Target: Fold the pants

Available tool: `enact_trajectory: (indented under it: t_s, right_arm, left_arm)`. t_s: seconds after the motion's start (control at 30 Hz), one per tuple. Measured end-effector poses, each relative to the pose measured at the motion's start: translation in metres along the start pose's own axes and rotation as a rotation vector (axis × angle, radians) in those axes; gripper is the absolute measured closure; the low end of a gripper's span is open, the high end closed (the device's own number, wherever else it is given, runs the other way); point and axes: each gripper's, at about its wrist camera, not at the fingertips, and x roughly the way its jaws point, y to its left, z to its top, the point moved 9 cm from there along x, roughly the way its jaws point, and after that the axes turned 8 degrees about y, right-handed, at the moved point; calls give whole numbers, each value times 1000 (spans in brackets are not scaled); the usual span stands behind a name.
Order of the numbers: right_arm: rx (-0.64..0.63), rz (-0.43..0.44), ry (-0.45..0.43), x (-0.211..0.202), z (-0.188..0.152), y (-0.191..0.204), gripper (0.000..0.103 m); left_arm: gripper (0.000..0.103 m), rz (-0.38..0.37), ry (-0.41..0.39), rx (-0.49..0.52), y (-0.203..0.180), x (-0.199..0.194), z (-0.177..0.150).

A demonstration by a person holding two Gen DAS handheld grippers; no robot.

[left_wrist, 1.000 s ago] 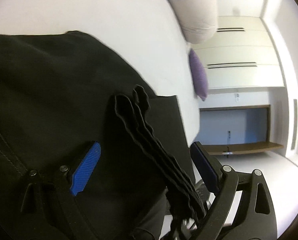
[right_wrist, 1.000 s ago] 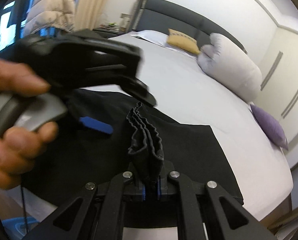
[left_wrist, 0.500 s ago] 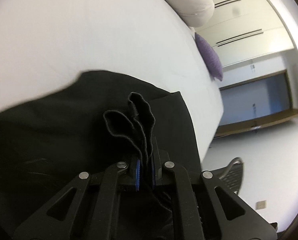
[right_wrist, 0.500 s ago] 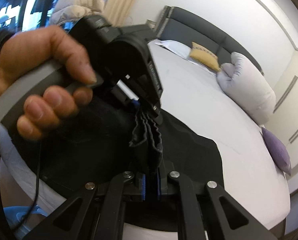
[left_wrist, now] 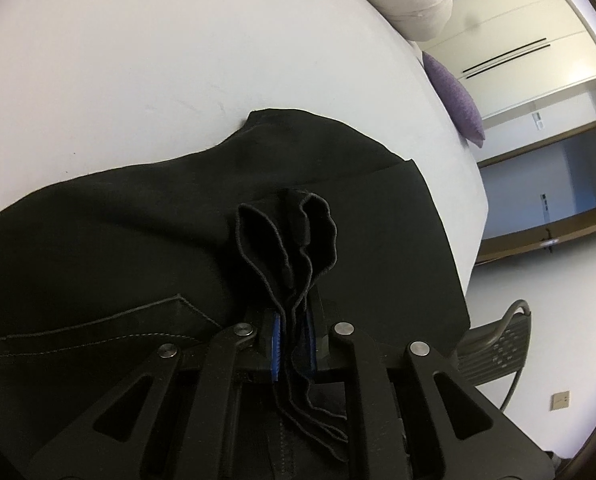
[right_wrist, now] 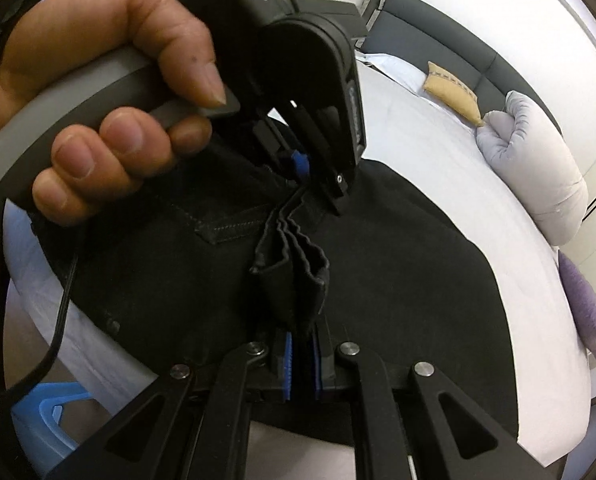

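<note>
Black pants (left_wrist: pixel 146 240) lie spread on the white bed (left_wrist: pixel 138 60), near its foot-side edge, well apart from the pillows. Left tool (left_wrist: pixel 292 340) is clamped on a bunched fabric edge of the pants; log-wise its jaws are easing open slightly, cloth between the blue pads (left_wrist: pixel 274 344). Right tool (right_wrist: pixel 301 364) is clamped on the same gathered pleats (right_wrist: pixel 294 276), folds standing up above its pads. Left hand (right_wrist: pixel 98 92) grips the grey handle, its tool pinching the bunch just beyond the right one. Grey pillow (right_wrist: pixel 537 168), purple cushion (right_wrist: pixel 581 300), yellow cushion (right_wrist: pixel 451 92) sit toward the bed's headboard side.
</note>
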Motion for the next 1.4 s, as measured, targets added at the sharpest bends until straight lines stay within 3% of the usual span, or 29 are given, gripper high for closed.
enact_trajectory:
  t_s: [0.1, 0.13, 0.2, 0.27, 0.3, 0.4, 0.5, 0.57, 0.67, 0.7, 0.77, 0.93, 1.0, 1.1, 1.4]
  right_arm:
    - [7, 40, 6, -3, -1, -8, 86]
    - [25, 82, 9, -7, -3, -13, 78]
    - [77, 188, 14, -18, -9, -21, 64]
    - [178, 348, 18, -33, -18, -41, 61]
    - [232, 405, 15, -38, -22, -54, 61]
    - [447, 579, 7, -38, -31, -124, 61]
    - [604, 737, -27, -32, -36, -185, 61]
    - [681, 836, -32, -17, -32, -218, 61]
    - [752, 947, 1, 20, -12, -254, 61]
    - [771, 961, 6, 32, -8, -258, 61]
    - [803, 1016, 44, 61, 2, -262, 61]
    - [896, 1076, 177, 130, 2, -245, 62]
    - [926, 1104, 197, 138, -5, -241, 70]
    - [911, 1134, 192, 129, -19, -237, 74]
    - [772, 1129, 210, 60, -93, -197, 68]
  left_arm:
    - [88, 49, -9, 8, 7, -10, -4]
    - [84, 84, -19, 20, 10, -16, -5]
    - [84, 209, -52, 49, 18, -34, -9]
    - [84, 343, -96, 35, 31, -54, -11]
    - [84, 367, -112, 28, 31, -61, -11]
    - [84, 359, -169, 70, 9, -71, -13]
    - [84, 331, -173, 178, -35, -53, -19]
    - [84, 295, -127, 240, -59, -25, -30]
    - [84, 305, -42, 267, -57, 7, -52]
    - [84, 310, -16, 268, -54, 17, -61]
    - [84, 322, -54, 291, -61, 22, -73]
    - [84, 298, -49, 281, -61, 24, -75]
    - [84, 313, -50, 288, -60, 25, -75]
    - [84, 339, -55, 314, -63, 26, -76]
    - [84, 276, -73, 282, -47, 14, -78]
